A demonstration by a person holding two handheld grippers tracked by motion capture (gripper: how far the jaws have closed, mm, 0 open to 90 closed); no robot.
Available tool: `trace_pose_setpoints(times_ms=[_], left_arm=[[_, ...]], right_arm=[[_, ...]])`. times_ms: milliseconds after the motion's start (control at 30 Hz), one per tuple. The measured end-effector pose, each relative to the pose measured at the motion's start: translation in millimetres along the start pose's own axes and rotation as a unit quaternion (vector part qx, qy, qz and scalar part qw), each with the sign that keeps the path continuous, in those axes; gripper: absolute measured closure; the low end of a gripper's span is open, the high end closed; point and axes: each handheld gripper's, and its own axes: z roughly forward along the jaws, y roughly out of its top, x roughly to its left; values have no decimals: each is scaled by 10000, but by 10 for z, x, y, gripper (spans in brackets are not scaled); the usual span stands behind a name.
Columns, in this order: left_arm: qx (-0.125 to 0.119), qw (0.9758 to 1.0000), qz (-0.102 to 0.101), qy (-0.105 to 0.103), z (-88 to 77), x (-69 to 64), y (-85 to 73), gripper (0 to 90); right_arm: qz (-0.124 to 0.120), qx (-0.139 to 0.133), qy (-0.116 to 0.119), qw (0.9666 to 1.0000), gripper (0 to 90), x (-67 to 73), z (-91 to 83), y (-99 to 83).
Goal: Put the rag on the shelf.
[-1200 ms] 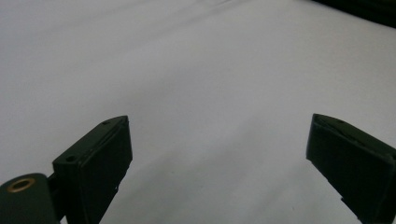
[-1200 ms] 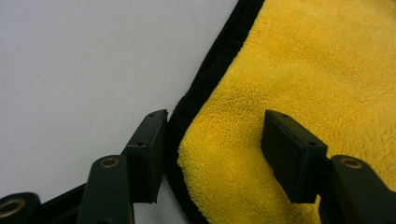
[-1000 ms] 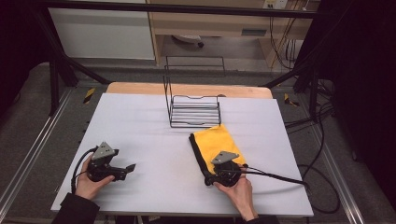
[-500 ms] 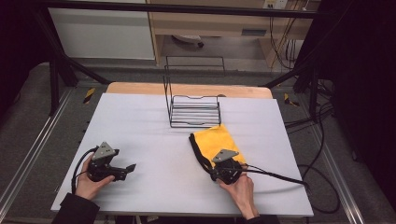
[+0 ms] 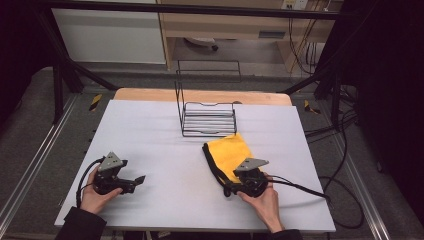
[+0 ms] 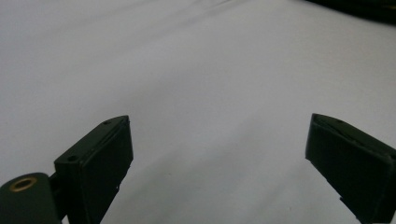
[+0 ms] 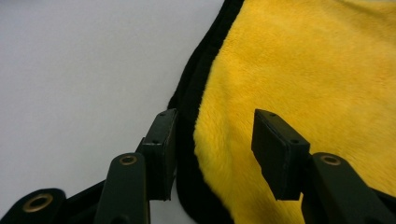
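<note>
A yellow cloth [image 5: 230, 152] with a black border [image 7: 201, 84] lies folded on the white table [image 5: 150, 125], right of centre. My right gripper [image 5: 226, 189] rests low at the cloth's near left corner. In the right gripper view its jaws [image 7: 215, 119] have just been opening and stand partly apart. The cloth's [image 7: 303, 60] edge lies between and beneath them, and the pads do not press on it. My left gripper [image 5: 136, 182] sits at the near left of the table. In the left gripper view it [image 6: 219, 122] is wide open over bare tabletop [image 6: 187, 56].
A black wire rack [image 5: 207, 117] stands at the back centre of the table, just beyond the cloth. The right gripper's cable [image 5: 300, 186] trails off to the right. A wooden strip [image 5: 150, 95] runs along the table's far edge.
The right gripper has shifted slightly at the cloth's near corner. The left gripper, the cloth and the rack lie as before.
</note>
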Motion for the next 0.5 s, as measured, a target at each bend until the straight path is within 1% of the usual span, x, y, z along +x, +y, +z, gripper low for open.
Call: trace_pose_setpoints(times_ms=[33, 100, 200, 233, 300, 367, 433, 467, 500], left_arm=[[6, 10000, 3, 3, 1, -1, 0, 73], [7, 10000, 23, 3, 2, -6, 1, 74], [23, 10000, 38, 12, 11, -15, 6, 74], [26, 10000, 36, 14, 13, -17, 6, 74], [34, 10000, 45, 16, 16, -19, 5, 74], [41, 10000, 42, 12, 18, -16, 4, 74], [40, 10000, 45, 12, 17, -16, 3, 74], [30, 10000, 43, 10, 15, -17, 3, 74], [26, 10000, 35, 9, 13, -17, 3, 75]], right_arm=[[-36, -13, -15, 10000, 488, -5, -49, -32], [-115, 53, -20, 9999, 475, -4, -118, -114], [-211, 237, -24, 9995, 471, 9, -114, -227], [-213, 266, 3, 9994, 471, 17, -95, -233], [-213, 207, 73, 9995, 490, 34, -64, -205], [-198, 151, 92, 9996, 505, 50, -23, -172], [-377, 207, -32, 9991, 520, 77, 26, -150], [-436, 209, -78, 9988, 530, 89, 45, -144], [-454, 197, -130, 9987, 559, 97, 62, -142]])
